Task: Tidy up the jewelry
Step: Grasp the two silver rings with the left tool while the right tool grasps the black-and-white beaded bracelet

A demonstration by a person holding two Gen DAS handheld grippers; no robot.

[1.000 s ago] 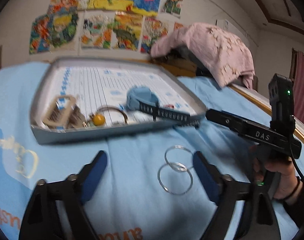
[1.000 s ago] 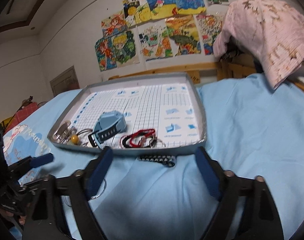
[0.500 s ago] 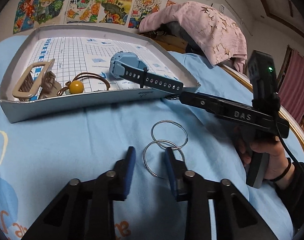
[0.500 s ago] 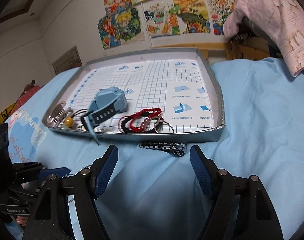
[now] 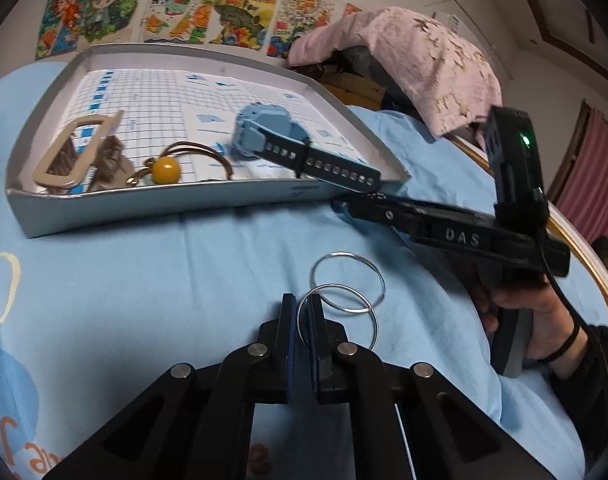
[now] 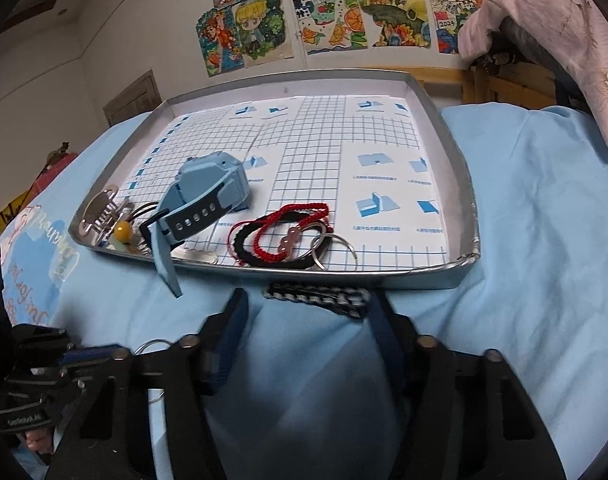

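Note:
Two thin silver rings [image 5: 348,284] lie overlapped on the blue sheet. My left gripper [image 5: 302,314] is shut on the rim of the nearer ring [image 5: 336,320]. A grey tray [image 6: 462,208] holds a blue watch [image 6: 208,188], red and black cords [image 6: 284,232], a yellow bead charm [image 6: 124,232] and a metal buckle [image 6: 100,210]. A black-and-white braided bracelet [image 6: 316,298] lies on the sheet just before the tray's front wall. My right gripper [image 6: 308,312] is open, its fingers on either side of that bracelet.
A pink cloth [image 5: 416,64] is draped over wooden furniture behind the tray. Drawings [image 6: 324,12] hang on the wall. The bed's wooden edge [image 5: 592,256] runs along the right. The watch strap [image 6: 166,264] hangs over the tray's front wall.
My left gripper has closed from wide open onto the nearer ring. My right gripper has moved forward and down until its fingers flank the braided bracelet.

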